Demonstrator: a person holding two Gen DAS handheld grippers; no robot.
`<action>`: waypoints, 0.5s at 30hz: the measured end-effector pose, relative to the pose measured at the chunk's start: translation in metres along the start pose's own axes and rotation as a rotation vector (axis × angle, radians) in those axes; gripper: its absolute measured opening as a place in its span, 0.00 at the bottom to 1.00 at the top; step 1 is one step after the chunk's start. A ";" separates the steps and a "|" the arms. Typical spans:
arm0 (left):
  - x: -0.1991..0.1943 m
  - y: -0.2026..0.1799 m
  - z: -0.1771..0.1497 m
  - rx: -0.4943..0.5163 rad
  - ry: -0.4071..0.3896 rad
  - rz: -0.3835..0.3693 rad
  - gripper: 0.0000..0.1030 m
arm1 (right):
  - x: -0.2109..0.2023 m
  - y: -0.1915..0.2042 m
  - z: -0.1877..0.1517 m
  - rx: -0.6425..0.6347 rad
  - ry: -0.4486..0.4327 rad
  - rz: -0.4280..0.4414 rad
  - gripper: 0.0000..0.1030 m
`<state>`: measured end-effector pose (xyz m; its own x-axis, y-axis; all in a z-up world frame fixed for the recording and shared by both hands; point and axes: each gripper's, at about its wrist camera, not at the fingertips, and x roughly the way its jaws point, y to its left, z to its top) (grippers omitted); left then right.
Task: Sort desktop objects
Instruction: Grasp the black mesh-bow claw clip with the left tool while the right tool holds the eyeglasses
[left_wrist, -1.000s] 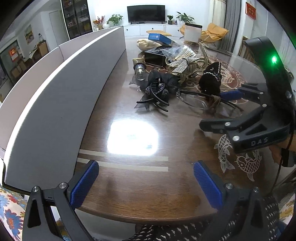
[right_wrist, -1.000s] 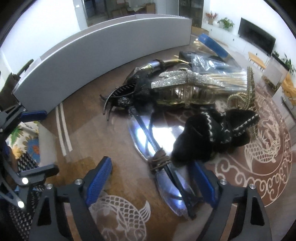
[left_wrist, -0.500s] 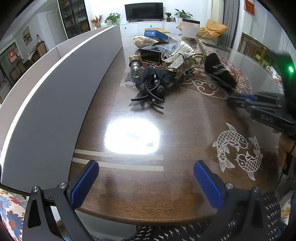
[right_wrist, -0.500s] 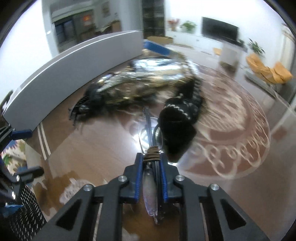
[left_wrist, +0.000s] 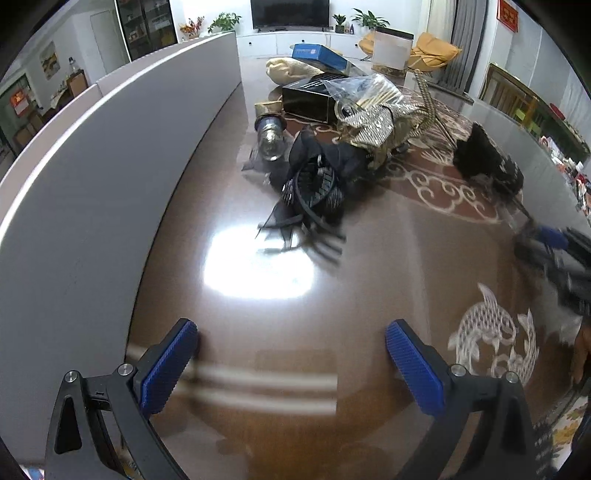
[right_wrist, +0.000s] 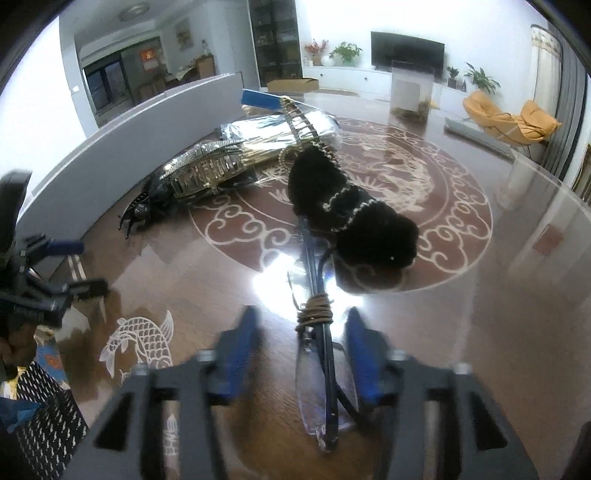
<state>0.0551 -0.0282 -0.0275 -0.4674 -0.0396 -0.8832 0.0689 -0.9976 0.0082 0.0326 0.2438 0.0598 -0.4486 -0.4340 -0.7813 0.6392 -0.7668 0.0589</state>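
Right wrist view: the right gripper (right_wrist: 301, 350) has its jaws opening, the folded glasses (right_wrist: 323, 373) lying on the table (right_wrist: 461, 295) between the pads, nearer the right one and seemingly not pressed. Just beyond lies a black fuzzy hair piece (right_wrist: 354, 210). Left wrist view: the left gripper (left_wrist: 291, 363) stands wide apart, empty; farther off, a black hair clip (left_wrist: 314, 188) and a glittery pile (left_wrist: 369, 122).

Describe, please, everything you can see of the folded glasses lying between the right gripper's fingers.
The folded glasses have clear rimless-looking lenses and thin dark arms, bound midway by a wound tan cord. They lie flat on the glossy brown table, lengthwise between the opening jaws of the right gripper, neither pad pressing them. Their far end reaches the black fuzzy item.
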 end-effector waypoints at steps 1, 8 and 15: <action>0.003 0.000 0.006 0.004 0.002 -0.006 1.00 | 0.002 -0.001 0.000 0.003 0.004 -0.002 0.67; 0.027 -0.008 0.057 0.060 0.009 0.026 1.00 | -0.001 -0.007 -0.003 0.033 -0.003 -0.006 0.67; 0.038 -0.010 0.075 0.068 0.003 0.018 1.00 | -0.001 -0.007 -0.003 0.031 0.002 -0.013 0.72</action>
<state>-0.0295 -0.0242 -0.0261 -0.4642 -0.0576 -0.8839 0.0176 -0.9983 0.0559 0.0309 0.2511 0.0585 -0.4556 -0.4231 -0.7832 0.6137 -0.7866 0.0680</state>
